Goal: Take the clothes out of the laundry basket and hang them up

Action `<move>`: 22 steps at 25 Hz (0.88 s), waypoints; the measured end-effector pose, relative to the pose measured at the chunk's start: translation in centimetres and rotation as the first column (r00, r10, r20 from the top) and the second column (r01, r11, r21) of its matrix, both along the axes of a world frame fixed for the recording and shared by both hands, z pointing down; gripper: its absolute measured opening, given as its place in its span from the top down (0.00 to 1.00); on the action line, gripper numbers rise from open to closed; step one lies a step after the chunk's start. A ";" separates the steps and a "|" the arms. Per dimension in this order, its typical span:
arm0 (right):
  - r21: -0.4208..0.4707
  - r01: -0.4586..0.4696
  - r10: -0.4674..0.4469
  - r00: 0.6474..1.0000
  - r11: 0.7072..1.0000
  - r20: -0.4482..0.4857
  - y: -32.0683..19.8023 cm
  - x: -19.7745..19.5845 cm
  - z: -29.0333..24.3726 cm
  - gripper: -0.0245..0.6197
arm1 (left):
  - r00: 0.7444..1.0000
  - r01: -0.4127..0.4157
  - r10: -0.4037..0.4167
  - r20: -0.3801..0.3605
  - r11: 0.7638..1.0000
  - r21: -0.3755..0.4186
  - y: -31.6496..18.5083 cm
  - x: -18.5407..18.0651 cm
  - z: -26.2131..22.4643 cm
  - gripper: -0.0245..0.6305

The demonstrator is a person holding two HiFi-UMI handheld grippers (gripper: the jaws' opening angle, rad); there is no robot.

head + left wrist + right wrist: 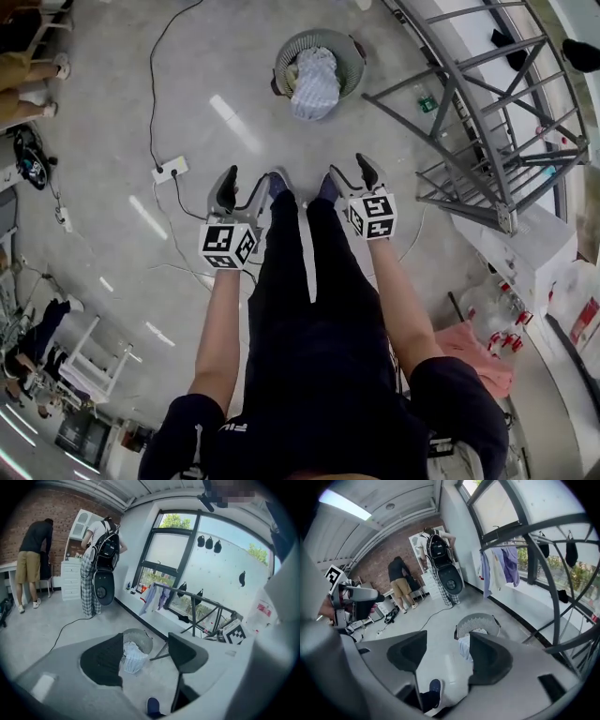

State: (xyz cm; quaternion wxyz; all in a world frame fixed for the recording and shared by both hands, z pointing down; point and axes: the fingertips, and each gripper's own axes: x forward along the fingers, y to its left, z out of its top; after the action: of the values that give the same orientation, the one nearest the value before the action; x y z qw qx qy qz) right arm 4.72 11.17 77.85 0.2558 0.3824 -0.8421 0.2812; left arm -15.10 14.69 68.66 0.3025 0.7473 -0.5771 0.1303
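A round grey laundry basket [333, 45] stands on the floor ahead of my feet. A pale blue-and-white garment [314, 84] spills over its near rim. Both grippers hang in the air short of the basket, at about knee height. My left gripper [246, 190] is open with nothing between its jaws; along its jaws I see the basket [139, 640] and the garment [133, 658]. My right gripper [353, 176] is open and empty too, and the basket [478, 622] lies beyond it. The grey metal drying rack [487, 141] stands to the right, with clothes [501, 566] hanging on it.
A white power strip [170, 170] and its black cable lie on the floor to the left. A pink cloth [478, 354] and small bottles sit near the white ledge at the right. Two people [98, 559] stand at the far wall by white drawers.
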 end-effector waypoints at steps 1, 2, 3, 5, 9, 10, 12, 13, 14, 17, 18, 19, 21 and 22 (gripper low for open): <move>-0.002 0.014 -0.014 1.000 1.000 -0.014 -0.8 -0.3 2.3 0.52 | 1.000 -0.001 0.001 0.002 1.000 -0.007 -0.8 -0.3 2.0 0.52; 0.001 0.038 -0.038 0.999 0.999 -0.037 -1.4 -0.5 4.7 0.52 | 1.000 -0.003 0.004 0.002 1.000 -0.015 -1.3 -0.4 4.0 0.52; 0.003 0.065 -0.064 0.996 0.998 -0.067 -1.6 -0.5 7.2 0.52 | 1.000 -0.009 0.009 0.001 1.000 -0.027 -1.4 -0.5 6.1 0.52; -0.003 0.088 -0.087 0.991 0.996 -0.098 -1.8 -0.4 12.0 0.52 | 1.000 -0.029 0.029 -0.001 0.998 -0.061 -0.8 -0.7 10.4 0.52; -0.015 0.115 -0.116 0.987 0.993 -0.111 -3.0 -1.5 20.4 0.51 | 0.997 -0.069 0.070 0.009 0.994 -0.083 -1.0 -2.4 17.7 0.52; -0.022 0.145 -0.146 0.981 0.989 -0.129 -3.1 -1.9 22.9 0.51 | 0.997 -0.073 0.074 0.010 0.994 -0.083 -1.2 -2.8 19.6 0.52; -0.034 0.186 -0.189 0.972 0.982 -0.142 -3.3 -2.5 27.7 0.51 | 0.997 -0.070 0.072 0.015 0.994 -0.089 -1.4 -3.4 23.4 0.52; -0.035 0.195 -0.198 0.970 0.980 -0.142 -3.4 -2.6 29.9 0.51 | 0.997 -0.067 0.069 0.016 0.994 -0.091 -1.3 -3.6 25.3 0.52; -0.033 0.200 -0.202 0.969 0.979 -0.143 -3.6 -2.6 32.1 0.51 | 0.997 -0.068 0.070 0.015 0.993 -0.092 -1.4 -3.7 27.1 0.52; -0.033 0.203 -0.206 0.969 0.979 -0.133 -4.2 -3.1 39.0 0.51 | 0.997 -0.078 0.080 0.016 0.993 -0.086 -1.9 -4.0 32.7 0.52; -0.037 0.209 -0.212 0.968 0.977 -0.130 -4.4 -3.3 41.3 0.50 | 0.997 -0.079 0.081 0.019 0.994 -0.082 -2.1 -4.0 34.5 0.52; -0.045 0.219 -0.223 0.966 0.975 -0.129 -4.4 -3.4 43.6 0.50 | 0.996 -0.079 0.081 0.022 0.994 -0.075 -2.2 -4.0 36.1 0.52; -0.069 0.233 -0.240 0.963 0.970 -0.126 -4.4 -3.6 48.2 0.50 | 0.996 -0.087 0.089 0.029 0.994 -0.059 -2.6 -3.9 39.2 0.52; -0.082 0.235 -0.244 0.962 0.968 -0.123 -4.4 -3.7 50.4 0.49 | 0.995 -0.091 0.093 0.031 0.994 -0.053 -2.8 -3.8 40.8 0.52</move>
State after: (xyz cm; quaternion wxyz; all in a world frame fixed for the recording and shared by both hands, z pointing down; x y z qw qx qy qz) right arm 1.06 6.73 128.23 0.3560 0.2867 -0.8535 0.2501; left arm -18.94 11.89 109.45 0.3057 0.7627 -0.5435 0.1716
